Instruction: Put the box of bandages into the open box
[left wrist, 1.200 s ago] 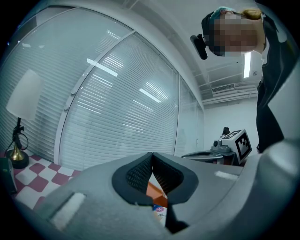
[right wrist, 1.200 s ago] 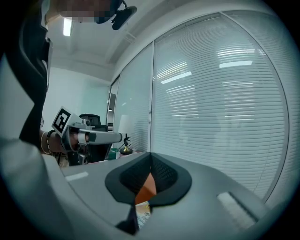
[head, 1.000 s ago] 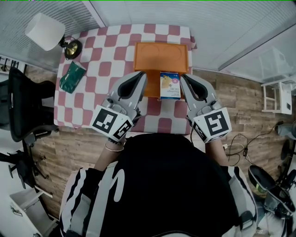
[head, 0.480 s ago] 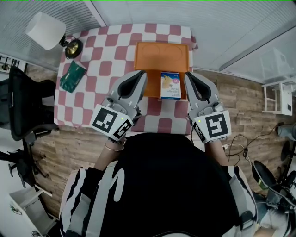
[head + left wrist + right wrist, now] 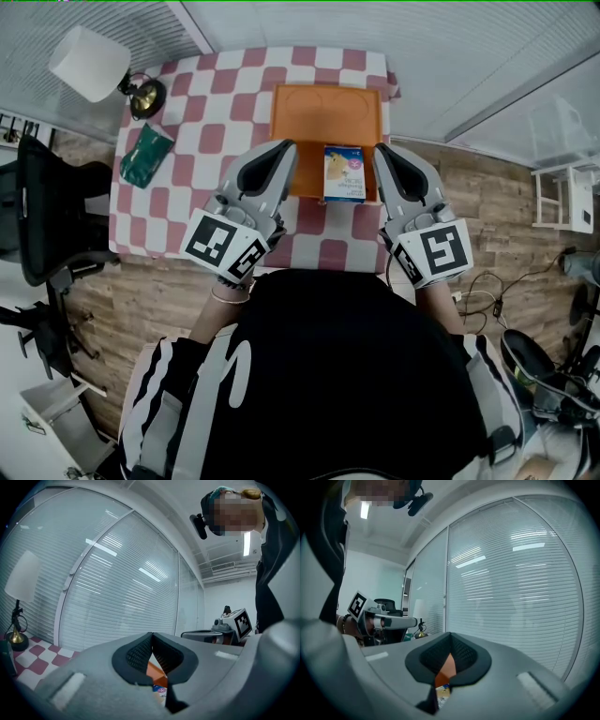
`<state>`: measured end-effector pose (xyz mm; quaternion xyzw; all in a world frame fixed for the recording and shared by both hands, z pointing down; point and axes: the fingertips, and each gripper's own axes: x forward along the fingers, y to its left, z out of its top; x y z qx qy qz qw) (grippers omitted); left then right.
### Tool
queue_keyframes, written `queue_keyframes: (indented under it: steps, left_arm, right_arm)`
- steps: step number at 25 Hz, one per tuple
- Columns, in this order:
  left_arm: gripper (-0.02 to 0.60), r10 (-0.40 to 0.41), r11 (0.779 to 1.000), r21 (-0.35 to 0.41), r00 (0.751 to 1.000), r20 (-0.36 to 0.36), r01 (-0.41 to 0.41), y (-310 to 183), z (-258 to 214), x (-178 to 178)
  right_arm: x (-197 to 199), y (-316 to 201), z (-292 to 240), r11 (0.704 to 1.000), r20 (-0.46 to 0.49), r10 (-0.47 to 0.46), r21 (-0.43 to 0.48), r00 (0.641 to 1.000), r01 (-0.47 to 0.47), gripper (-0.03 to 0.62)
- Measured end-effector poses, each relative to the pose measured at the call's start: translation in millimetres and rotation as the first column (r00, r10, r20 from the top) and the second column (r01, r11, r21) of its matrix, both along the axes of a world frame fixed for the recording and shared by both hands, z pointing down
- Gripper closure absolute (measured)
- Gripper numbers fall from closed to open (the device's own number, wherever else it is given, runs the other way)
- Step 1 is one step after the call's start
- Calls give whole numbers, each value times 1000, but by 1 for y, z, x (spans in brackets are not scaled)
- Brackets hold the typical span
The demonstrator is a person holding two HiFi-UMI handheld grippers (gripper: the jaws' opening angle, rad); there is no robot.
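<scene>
Left hand-held gripper (image 5: 285,150) and right hand-held gripper (image 5: 383,152), both pinched shut and empty, flank the small blue-and-white cardboard bandage box (image 5: 344,173). It sits at the shallow orange open box's (image 5: 326,112) near edge; inside or just short, unclear.

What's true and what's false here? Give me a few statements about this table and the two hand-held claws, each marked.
1. The left gripper and the right gripper are both shut and empty. True.
2. In the head view, the box of bandages sits between the two grippers. True.
3. The lamp stands at the table's right edge. False: it is at the far left corner.
4. The tablecloth is plain blue. False: it is red-and-white checked.
5. A green packet lies left of the orange open box. True.
</scene>
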<state>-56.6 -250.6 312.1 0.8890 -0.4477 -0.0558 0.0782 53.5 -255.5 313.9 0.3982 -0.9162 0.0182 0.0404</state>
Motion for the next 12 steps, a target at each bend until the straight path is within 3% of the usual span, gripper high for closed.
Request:
queue_keyframes:
  steps: [12]
  left_arm:
    - [581, -15, 1000, -11, 1000, -4, 15, -4, 6, -1]
  right_arm:
    - [7, -7, 14, 1000, -18, -5, -2, 1000, 5, 595]
